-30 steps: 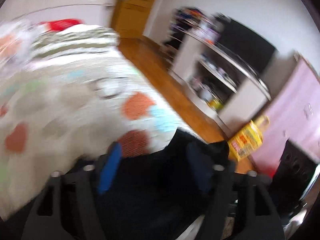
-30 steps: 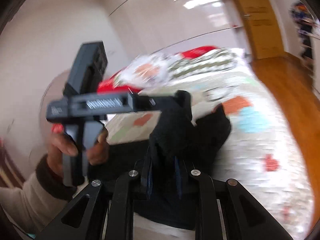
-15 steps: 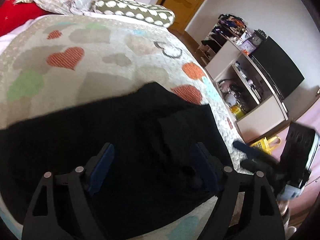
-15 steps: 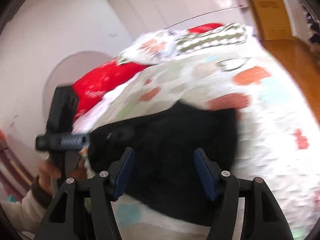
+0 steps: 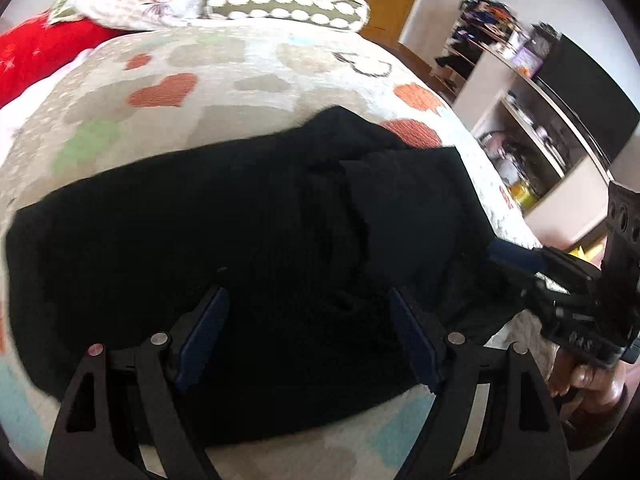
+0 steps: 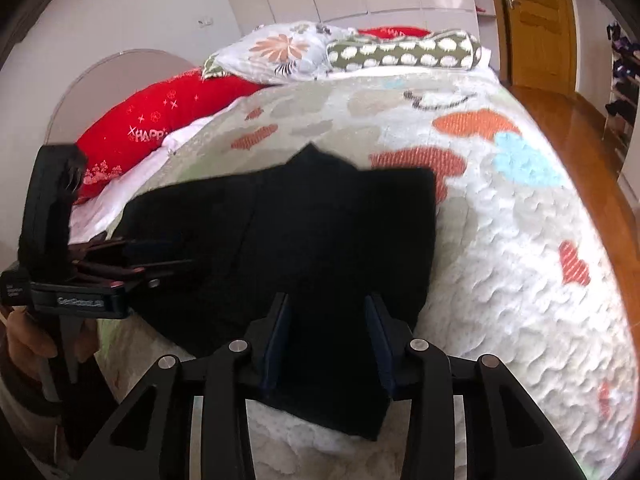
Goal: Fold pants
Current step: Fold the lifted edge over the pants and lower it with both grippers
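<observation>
Lowered since a second ago: pants (image 5: 256, 240), then lifted off the quilt between both grippers, now flat on it. Black cloth folded into a broad block, one squared panel lapped over its right part in the left view; near edge close to the foot of the bed, far edge reaching the orange hearts (image 6: 416, 162).

Left gripper (image 5: 308, 332): jaws spread wide and released, blue pads (image 5: 200, 344) poised over the near part of the cloth, nothing pinched between them.

Right gripper (image 6: 326, 340): jaws partly apart and closing, pads on either side of the near right corner of the fabric; pressing on it or not, cannot tell. Seen also from the left view at the right edge of the cloth (image 5: 516, 258), gripped by a hand (image 5: 576, 380).

Quilt (image 6: 520, 248): pale, textured, patterned with orange, blue, green and tan hearts.

Beyond: red pillow (image 6: 160, 124), floral pillow (image 6: 276, 52), dotted green bolster (image 6: 404, 54) along the head of the bed.

Room: wooden door (image 6: 536, 20), wooden floor (image 6: 576, 132), open shelves (image 5: 532, 128) crowded with small items, blurred.
</observation>
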Available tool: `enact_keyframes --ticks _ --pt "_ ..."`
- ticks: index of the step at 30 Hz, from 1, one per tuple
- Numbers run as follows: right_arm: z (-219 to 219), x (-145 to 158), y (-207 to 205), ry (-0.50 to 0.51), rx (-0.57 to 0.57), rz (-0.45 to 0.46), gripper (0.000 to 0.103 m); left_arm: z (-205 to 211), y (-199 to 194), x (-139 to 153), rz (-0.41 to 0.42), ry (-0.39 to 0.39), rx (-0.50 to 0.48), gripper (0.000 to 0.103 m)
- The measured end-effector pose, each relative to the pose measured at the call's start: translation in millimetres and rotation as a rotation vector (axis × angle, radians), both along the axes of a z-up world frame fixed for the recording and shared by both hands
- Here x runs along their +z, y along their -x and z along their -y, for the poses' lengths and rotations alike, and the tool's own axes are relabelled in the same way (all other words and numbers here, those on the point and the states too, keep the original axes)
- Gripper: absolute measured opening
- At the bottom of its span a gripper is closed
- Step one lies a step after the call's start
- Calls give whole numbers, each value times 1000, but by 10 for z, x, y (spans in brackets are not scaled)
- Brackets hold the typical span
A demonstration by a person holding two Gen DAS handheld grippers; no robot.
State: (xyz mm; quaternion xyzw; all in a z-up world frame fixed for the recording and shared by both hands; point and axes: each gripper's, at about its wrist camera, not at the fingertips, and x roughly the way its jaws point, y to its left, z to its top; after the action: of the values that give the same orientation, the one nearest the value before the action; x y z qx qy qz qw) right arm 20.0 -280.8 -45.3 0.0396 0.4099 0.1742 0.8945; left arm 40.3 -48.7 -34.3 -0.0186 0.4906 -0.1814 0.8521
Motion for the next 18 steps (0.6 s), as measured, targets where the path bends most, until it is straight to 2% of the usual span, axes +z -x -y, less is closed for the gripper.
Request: enact_keyframes --ticks 4,7,9,12,18 --pt "17 66 -110 24 -47 9 40 -5 21 241 71 6 19 82" --pt "12 87 -200 51 -75 16 40 110 -19 308 93 20 19 82" --pt "20 78 -256 79 -95 11 40 209 -71 279 98 8 22 82" --pt "47 36 -356 68 -107 -8 40 351 -116 188 103 -12 18 82" --pt "-26 -122 -557 108 -103 -49 41 435 -227 -69 66 -69 54 82"
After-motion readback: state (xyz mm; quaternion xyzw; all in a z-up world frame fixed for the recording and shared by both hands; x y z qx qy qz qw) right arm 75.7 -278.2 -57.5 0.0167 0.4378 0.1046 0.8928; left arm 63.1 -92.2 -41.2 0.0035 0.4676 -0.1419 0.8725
